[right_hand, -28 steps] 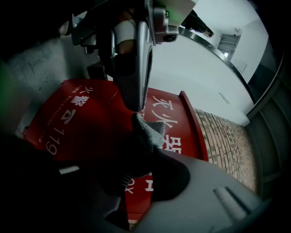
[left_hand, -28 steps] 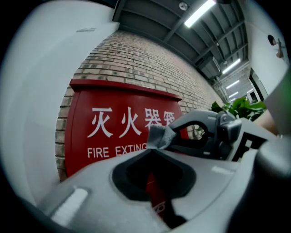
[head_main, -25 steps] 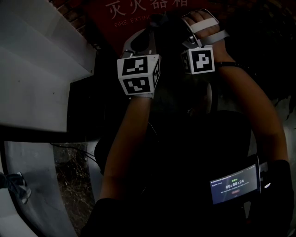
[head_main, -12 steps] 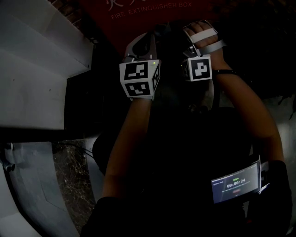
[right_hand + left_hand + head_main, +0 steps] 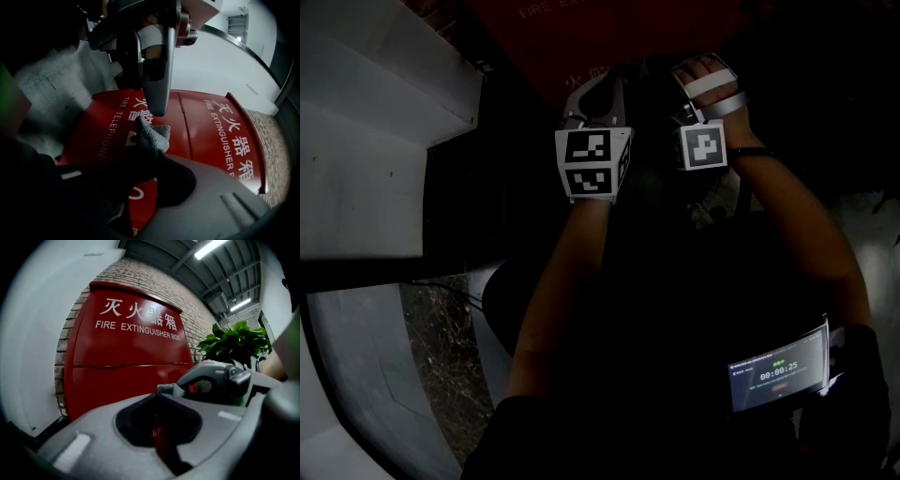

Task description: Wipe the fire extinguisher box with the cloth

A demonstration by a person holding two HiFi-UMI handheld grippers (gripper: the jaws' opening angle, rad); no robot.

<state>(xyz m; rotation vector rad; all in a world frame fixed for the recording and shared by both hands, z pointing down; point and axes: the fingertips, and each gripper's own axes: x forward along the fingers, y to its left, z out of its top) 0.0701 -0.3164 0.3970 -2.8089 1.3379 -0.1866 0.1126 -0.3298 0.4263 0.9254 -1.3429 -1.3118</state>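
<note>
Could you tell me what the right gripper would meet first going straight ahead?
Probably the red fire extinguisher box, with the gripped cloth touching first; the left gripper sits close beside that line, depth unclear.

Red metal fire extinguisher box [image 5: 126, 366], left gripper view: large white characters "灭火器箱"; beneath, white "FIRE EXTINGUISHER BOX". Fragment "EP" on red surface low in same view.

Right gripper view, same box: right door shows "灭火器箱" beside "EXTINGUISHER", cut off at picture edge. Left door: white "FIRE TELEPHONE"; its characters partly behind grey cloth [image 5: 152, 133].

Head view: dim "FIRE E…" at box top. Small lit screen [image 5: 776, 371] on right forearm [image 5: 806, 234] reads "00:00:25"; smaller lines unreadable.
</note>
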